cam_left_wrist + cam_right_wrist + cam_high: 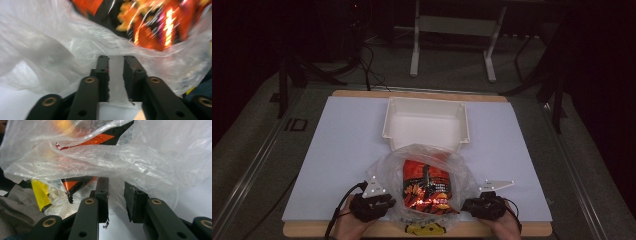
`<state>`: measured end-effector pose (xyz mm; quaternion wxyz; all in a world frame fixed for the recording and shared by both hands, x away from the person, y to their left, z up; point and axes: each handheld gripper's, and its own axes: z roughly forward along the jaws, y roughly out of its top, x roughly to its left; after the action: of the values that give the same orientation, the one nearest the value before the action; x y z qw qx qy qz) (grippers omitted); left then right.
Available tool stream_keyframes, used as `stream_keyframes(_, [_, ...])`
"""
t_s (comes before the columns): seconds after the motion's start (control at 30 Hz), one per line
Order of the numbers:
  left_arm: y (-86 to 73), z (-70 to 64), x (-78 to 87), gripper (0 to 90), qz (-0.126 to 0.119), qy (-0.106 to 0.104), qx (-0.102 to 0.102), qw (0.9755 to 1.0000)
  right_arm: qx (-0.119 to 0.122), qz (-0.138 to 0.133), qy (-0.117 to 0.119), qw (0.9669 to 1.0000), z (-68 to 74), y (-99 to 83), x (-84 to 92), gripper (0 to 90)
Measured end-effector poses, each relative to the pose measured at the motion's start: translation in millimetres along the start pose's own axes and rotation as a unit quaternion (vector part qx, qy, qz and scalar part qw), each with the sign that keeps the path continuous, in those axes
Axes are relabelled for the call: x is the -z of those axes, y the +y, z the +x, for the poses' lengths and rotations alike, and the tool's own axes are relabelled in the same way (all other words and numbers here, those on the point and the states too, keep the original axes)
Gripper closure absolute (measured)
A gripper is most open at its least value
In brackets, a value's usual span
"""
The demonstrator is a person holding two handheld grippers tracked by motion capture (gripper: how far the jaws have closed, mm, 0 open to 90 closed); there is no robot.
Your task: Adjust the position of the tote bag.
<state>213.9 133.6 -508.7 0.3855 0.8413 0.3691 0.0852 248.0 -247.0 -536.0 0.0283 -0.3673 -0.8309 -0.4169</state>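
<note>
I'm looking down on a white-topped table (347, 150) with a wooden edge, in a dim room with a metal stand and cables on the floor beyond it.

At the near edge, centred, lies a clear plastic bag (424, 190) with a red-and-black snack pack (427, 187) inside it, the pack's foil glinting. A yellow patch (424, 230) shows at the bag's near end, right at the table edge. The bag's far end touches or overlaps the front wall of a white bin (427, 122), which stands open just behind it.

My left gripper (372, 206) sits against the bag's left side and my right gripper (484, 206) against its right, so the bag lies between them, with my hands coming in from below.

In the left gripper view, the jaws stand a little apart with a narrow gap; the bag (75, 50) billows just past the tips and the pack (155, 25) shows orange through it. Whether film lies in the gap I cannot tell.

In the right gripper view, the jaws are likewise parted, and a fold of bag (140, 162) droops between and over the tips, unpinched. The pack's corner (77, 185) shows to the left.
</note>
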Motion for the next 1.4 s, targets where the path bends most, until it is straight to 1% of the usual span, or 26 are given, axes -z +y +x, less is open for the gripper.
stream_keyframes(0.1, [4.3,-3.5,7.9,70.1,-0.027,-0.016,-0.004,0.9995,0.001,0.001,0.000,1.0000,0.3,0.1,-0.1,72.6])
stream_keyframes(0.17, [7.5,-5.0,11.3,68.1,-0.039,-0.026,-0.005,0.9989,0.002,0.000,-0.001,1.0000,0.6,0.0,-0.2,72.5])
stream_keyframes(0.2, [9.1,-5.3,11.9,67.1,-0.041,-0.027,-0.006,0.9988,0.003,0.000,-0.001,1.0000,0.7,0.1,-0.3,72.4])
stream_keyframes(0.27, [12.1,-5.8,11.4,65.5,-0.040,-0.021,-0.010,0.9989,0.004,0.000,0.000,1.0000,0.8,0.3,-0.7,72.2])
stream_keyframes(0.3, [13.4,-6.0,11.2,64.6,-0.044,-0.022,-0.008,0.9987,0.004,0.000,0.001,1.0000,0.8,0.3,-0.8,72.2])
stream_keyframes(0.43, [18.5,-6.6,14.0,62.2,-0.060,-0.036,-0.006,0.9975,0.006,0.000,0.000,1.0000,1.3,0.2,-0.9,71.7])
stream_keyframes(0.5, [19.2,-6.8,15.3,61.4,-0.061,-0.040,-0.008,0.9973,0.006,0.000,0.000,1.0000,1.5,0.2,-0.8,71.7])
stream_keyframes(0.57, [19.1,-8.5,18.7,59.9,-0.056,-0.032,-0.014,0.9978,0.009,0.001,-0.003,1.0000,2.5,0.2,-0.8,71.4])
stream_keyframes(0.67, [15.1,-9.8,22.9,59.8,-0.054,-0.031,-0.019,0.9979,0.012,0.002,-0.006,0.9999,3.4,0.5,-1.0,71.4])
stream_keyframes(0.83, [4.3,-9.2,34.1,61.6,-0.060,-0.040,-0.015,0.9973,0.010,0.001,-0.005,0.9999,3.1,-0.2,-0.8,71.2])
stream_keyframes(0.9, [4.4,-9.7,37.7,62.7,-0.067,-0.050,-0.016,0.9964,0.010,0.001,-0.005,0.9999,3.1,-0.1,-0.8,71.2])
stream_keyframes(0.93, [5.5,-11.0,39.3,63.2,-0.073,-0.052,-0.021,0.9958,0.011,0.000,-0.005,0.9999,3.1,-0.2,-0.8,71.2])
stream_keyframes(0.97, [7.1,-12.9,40.9,63.7,-0.083,-0.050,-0.029,0.9949,0.011,0.000,-0.005,0.9999,3.2,-0.3,-0.9,71.2])
stream_keyframes(1.03, [11.7,-16.7,43.0,64.8,-0.104,-0.056,-0.044,0.9920,0.011,-0.001,-0.005,0.9999,3.2,-0.5,-0.9,71.1])
stream_keyframes(1.1, [17.4,-18.9,43.0,64.4,-0.121,-0.053,-0.052,0.9899,0.009,-0.001,-0.004,0.9999,3.0,-0.7,-0.8,71.1])
stream_keyframes(1.13, [20.7,-19.2,41.1,63.2,-0.123,-0.050,-0.053,0.9897,0.009,-0.002,-0.004,0.9999,3.0,-0.7,-0.8,71.1])
stream_keyframes(1.17, [24.0,-18.5,37.6,61.3,-0.123,-0.044,-0.051,0.9902,0.009,-0.002,-0.004,0.9999,3.0,-0.7,-0.8,71.1])
stream_keyframes(1.2, [27.1,-16.9,33.0,61.1,-0.119,-0.036,-0.046,0.9911,0.010,-0.002,-0.004,0.9999,3.0,-0.8,-0.8,71.1])
stream_keyframes(1.27, [33.2,-11.6,19.7,61.2,-0.098,-0.023,-0.035,0.9944,0.010,-0.003,-0.004,0.9999,2.9,-1.0,-0.8,71.0])
stream_keyframes(1.3, [34.9,-9.3,12.7,61.0,-0.083,-0.020,-0.030,0.9959,0.010,-0.003,-0.004,0.9999,2.9,-1.1,-0.8,70.9])
stream_keyframes(1.33, [36.0,-6.7,5.6,60.2,-0.064,-0.022,-0.024,0.9974,0.009,-0.004,-0.003,0.9999,2.8,-1.3,-0.8,70.9])
stream_keyframes(1.4, [34.3,-3.5,-7.6,59.0,-0.027,-0.028,-0.016,0.9991,0.008,-0.005,-0.002,1.0000,2.5,-1.6,-0.7,70.8])
